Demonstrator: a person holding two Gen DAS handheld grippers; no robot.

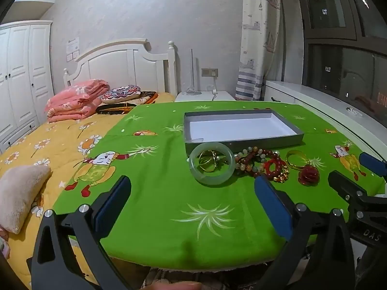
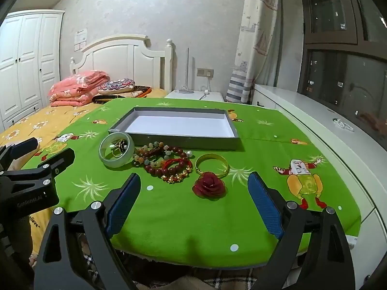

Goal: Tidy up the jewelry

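- Blue-padded fingers [image 1: 272, 205] of the black left gripper [image 1: 193, 205] spread wide, nothing between them, poised over the near part of the green cartoon-print cloth [image 1: 157, 193].
- Blue-padded fingers [image 2: 264, 207] of the black right gripper [image 2: 193, 205] equally wide apart, empty, above the cloth's near edge.
- Shallow grey cardboard tray with white floor [image 2: 174, 141] lying flat at the cloth's far middle, nothing visible inside.
- Pale green jade bangle [image 1: 211, 163] just in front of the tray's left corner, flat on the cloth, thin gold rings [image 1: 208, 160] lying inside its circle.
- Tangle of dark red and mixed-stone bead bracelets [image 2: 164, 159] right beside the bangle, touching it.
- Small gold chain piece [image 2: 177, 176] at the near edge of that tangle.
- Plain gold bangle [image 2: 212, 164] to the right of the beads.
- Dark red rose-shaped ornament [image 2: 209, 186] nearest the right gripper, touching the gold bangle's near rim.
- Yellow flowered bedspread [image 1: 48, 145] to the left, folded pink quilt [image 1: 75, 99] near the white headboard [image 1: 123, 65].
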